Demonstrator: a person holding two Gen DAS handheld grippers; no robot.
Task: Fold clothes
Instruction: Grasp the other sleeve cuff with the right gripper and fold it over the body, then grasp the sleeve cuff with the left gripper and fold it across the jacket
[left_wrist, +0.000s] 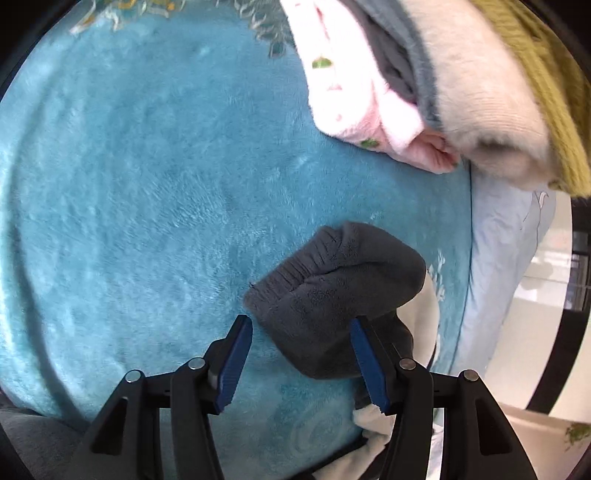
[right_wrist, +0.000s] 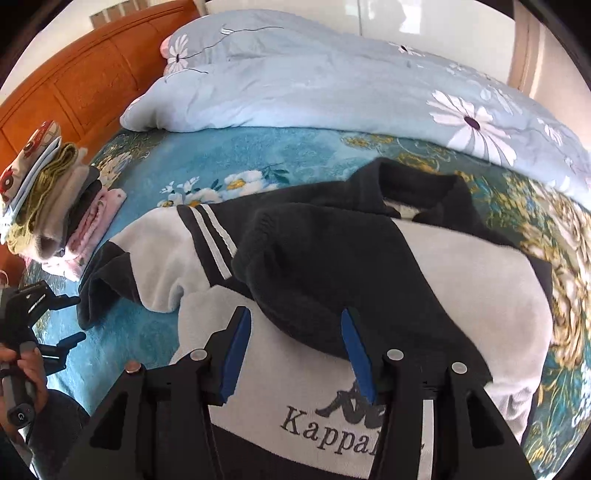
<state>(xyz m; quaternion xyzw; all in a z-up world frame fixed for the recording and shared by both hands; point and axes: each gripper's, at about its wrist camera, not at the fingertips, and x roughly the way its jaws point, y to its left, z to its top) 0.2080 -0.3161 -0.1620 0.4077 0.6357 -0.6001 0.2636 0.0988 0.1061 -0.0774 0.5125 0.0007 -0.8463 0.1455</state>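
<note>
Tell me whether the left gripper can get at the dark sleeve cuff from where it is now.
Probably yes. The left gripper is open, and the dark sleeve cuff lies on the teal blanket just ahead, already partly between the jaws. Nothing covers it; the folded pile sits well clear.

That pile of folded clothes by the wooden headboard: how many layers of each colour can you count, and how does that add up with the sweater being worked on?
Pile, seen from the right tool's camera:
Red-flowered cream piece: 1
Light blue piece: 1
Olive green piece: 1
Beige piece: 1
Dark grey piece: 1
Pink piece: 1
Black and white sweater lying unfolded: 1
Total: 7
</note>
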